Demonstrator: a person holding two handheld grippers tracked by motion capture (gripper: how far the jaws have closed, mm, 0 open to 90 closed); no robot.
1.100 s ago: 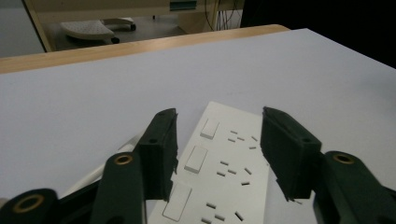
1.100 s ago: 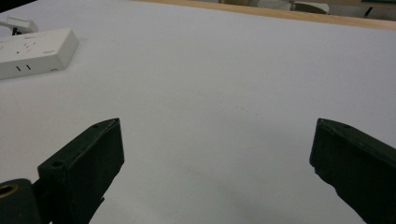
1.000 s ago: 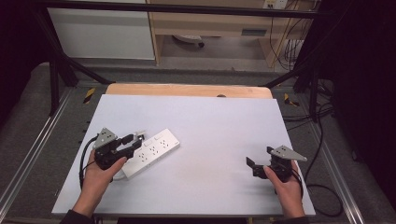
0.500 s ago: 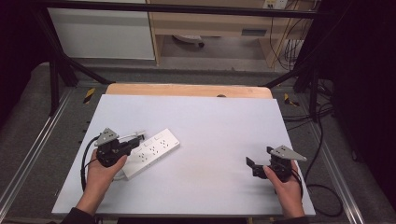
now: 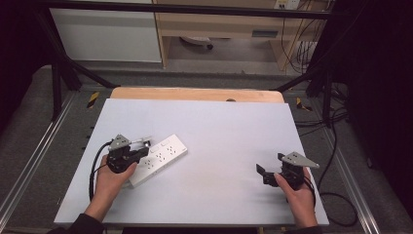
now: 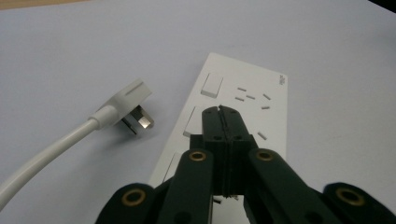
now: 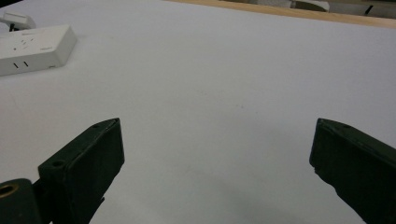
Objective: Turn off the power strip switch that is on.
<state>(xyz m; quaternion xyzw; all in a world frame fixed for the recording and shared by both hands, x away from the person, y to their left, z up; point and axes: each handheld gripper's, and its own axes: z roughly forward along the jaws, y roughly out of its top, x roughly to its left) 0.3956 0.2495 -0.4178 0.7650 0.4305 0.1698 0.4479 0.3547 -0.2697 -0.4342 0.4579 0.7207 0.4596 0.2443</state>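
Note:
A white power strip lies slantwise on the left half of the table, also seen in the left gripper view and far off in the right gripper view. Its white plug lies loose on the table beside it, prongs showing, with the cable trailing away. My left gripper hovers over the strip's near end. Its jaws have just been closing and now meet with nothing between them. My right gripper rests at the right front, open and empty.
The pale table top ends in a wooden strip at the far edge. Metal rails and black cables run beside the table.
The left gripper's jaws have closed together over the power strip. The right hand and gripper have stayed in place.

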